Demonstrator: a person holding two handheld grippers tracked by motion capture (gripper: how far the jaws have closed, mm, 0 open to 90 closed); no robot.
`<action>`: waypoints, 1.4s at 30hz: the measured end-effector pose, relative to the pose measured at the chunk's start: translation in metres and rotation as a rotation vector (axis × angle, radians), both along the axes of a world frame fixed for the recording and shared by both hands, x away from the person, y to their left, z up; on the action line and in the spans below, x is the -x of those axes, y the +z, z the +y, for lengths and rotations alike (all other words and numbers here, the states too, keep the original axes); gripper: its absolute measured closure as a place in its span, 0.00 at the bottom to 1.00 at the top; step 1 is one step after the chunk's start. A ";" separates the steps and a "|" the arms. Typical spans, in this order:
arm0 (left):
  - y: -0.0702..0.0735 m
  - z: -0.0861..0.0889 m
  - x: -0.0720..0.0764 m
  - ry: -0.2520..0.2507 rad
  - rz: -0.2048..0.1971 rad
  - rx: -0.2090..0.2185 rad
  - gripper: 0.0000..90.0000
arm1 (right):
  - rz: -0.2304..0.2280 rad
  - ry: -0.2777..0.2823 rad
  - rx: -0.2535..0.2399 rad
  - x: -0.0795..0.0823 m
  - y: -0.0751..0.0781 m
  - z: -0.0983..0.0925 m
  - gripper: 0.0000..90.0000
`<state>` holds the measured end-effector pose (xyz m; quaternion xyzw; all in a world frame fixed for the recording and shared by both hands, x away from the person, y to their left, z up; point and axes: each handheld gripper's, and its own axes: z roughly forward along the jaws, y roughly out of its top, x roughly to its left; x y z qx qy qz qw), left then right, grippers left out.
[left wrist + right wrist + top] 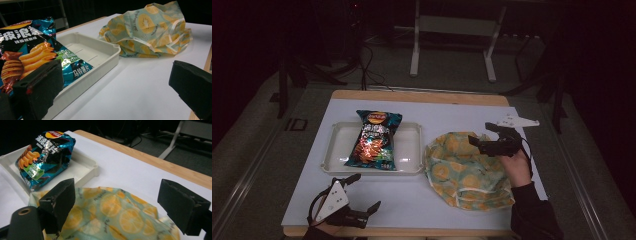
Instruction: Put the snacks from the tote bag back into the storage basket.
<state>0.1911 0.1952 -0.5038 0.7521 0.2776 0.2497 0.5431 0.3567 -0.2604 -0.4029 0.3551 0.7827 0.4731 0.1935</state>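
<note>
The right gripper [486,134] hovered with its jaws spread wide and empty just above the orange-print cloth bag [462,170], which lay crumpled on the white table [412,200] just beside the white tray [409,150]. The left gripper [364,192], also spread apart and holding nothing, sat near the table's front edge. A crisp packet [374,140] lay in the tray.

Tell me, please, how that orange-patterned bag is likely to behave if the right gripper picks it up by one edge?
The orange-patterned bag lies crumpled in soft folds, so it will probably sag and drape rather than hold shape. It looks thin and flat, so likely light. The right gripper, open above it, may pinch just one layer, so the bag could unfold as it lifts.
</note>
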 end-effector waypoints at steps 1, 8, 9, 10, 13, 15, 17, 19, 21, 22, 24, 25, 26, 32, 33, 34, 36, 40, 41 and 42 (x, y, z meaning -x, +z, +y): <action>0.000 0.000 0.000 0.000 0.000 -0.001 0.00 | -0.001 -0.009 0.000 0.002 -0.001 -0.004 0.16; 0.000 0.000 0.000 0.000 0.002 -0.002 0.00 | -0.039 -0.060 -0.002 0.011 -0.006 -0.027 0.16; 0.000 0.000 0.000 0.000 0.003 -0.003 0.00 | -0.044 -0.067 0.001 0.012 -0.007 -0.030 0.16; 0.000 0.000 0.000 0.000 0.003 -0.003 0.00 | -0.043 -0.076 0.006 0.013 -0.008 -0.033 0.16; 0.000 -0.001 0.000 0.000 0.003 -0.003 0.00 | -0.057 -0.111 0.006 0.018 -0.012 -0.043 0.16; 0.000 -0.001 0.000 0.000 0.004 -0.004 0.00 | -0.062 -0.144 0.005 0.019 -0.014 -0.050 0.16; 0.000 -0.001 0.000 -0.001 0.004 -0.005 0.00 | -0.063 -0.172 0.003 0.020 -0.017 -0.055 0.16; 0.000 -0.001 0.000 0.000 0.003 -0.005 0.00 | -0.064 -0.184 0.001 0.021 -0.018 -0.058 0.16; 0.000 -0.001 0.000 -0.001 0.003 -0.004 0.00 | -0.067 -0.209 0.015 0.023 -0.022 -0.063 0.16; 0.000 -0.001 0.000 -0.001 0.003 -0.004 0.00 | -0.066 -0.214 0.021 0.024 -0.024 -0.065 0.16; 0.000 -0.001 0.000 -0.002 0.004 -0.007 0.00 | -0.058 -0.223 0.021 0.025 -0.027 -0.069 0.16; -0.001 -0.001 0.000 -0.003 0.006 -0.007 0.00 | -0.056 -0.231 0.022 0.027 -0.028 -0.071 0.16; 0.000 -0.001 0.000 -0.005 0.005 -0.009 0.00 | -0.058 -0.239 0.020 0.028 -0.029 -0.073 0.16; 0.000 -0.001 0.001 -0.004 0.004 -0.007 0.00 | -0.062 -0.278 0.011 0.037 -0.035 -0.084 0.16; 0.000 -0.001 0.001 -0.004 0.004 -0.009 0.00 | -0.063 -0.281 0.012 0.038 -0.036 -0.086 0.16; 0.000 -0.001 0.000 -0.004 0.005 -0.008 0.00 | -0.061 -0.285 0.011 0.039 -0.037 -0.087 0.16; 0.000 -0.001 0.001 -0.005 0.005 -0.010 0.00 | -0.058 -0.292 0.008 0.041 -0.040 -0.090 0.16; 0.000 -0.001 0.000 -0.006 0.006 -0.009 0.00 | -0.052 -0.315 0.003 0.045 -0.048 -0.095 0.16; 0.000 -0.001 0.000 -0.006 0.005 -0.010 0.00 | -0.051 -0.322 0.000 0.046 -0.050 -0.096 0.16; 0.000 -0.001 0.001 -0.007 0.005 -0.011 0.00 | -0.053 -0.324 0.003 0.047 -0.051 -0.097 0.16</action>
